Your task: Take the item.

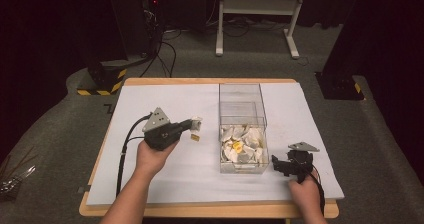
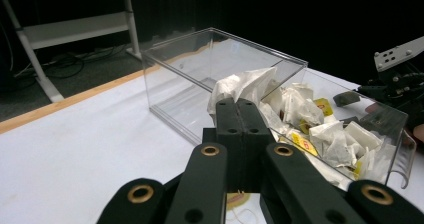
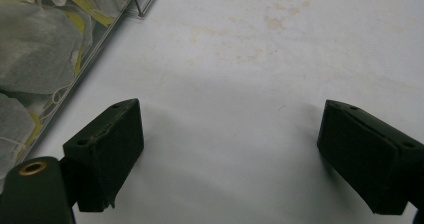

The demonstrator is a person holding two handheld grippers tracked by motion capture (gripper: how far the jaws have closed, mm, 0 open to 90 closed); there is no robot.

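Tightly, left tongs point(image 1: 196, 124) pinch a crumpled white tea bag point(image 2: 239, 85).

The tea bags point(image 1: 243, 145) in the clear plastic box point(image 1: 242, 90) are white with yellow and red tags. The table point(image 1: 165, 82) has a pale grey-white sheet with faint brown stains and a light wooden edge. Both grippers, left gripper point(image 1: 195, 125) and right gripper point(image 1: 278, 165), are black with grey plates.
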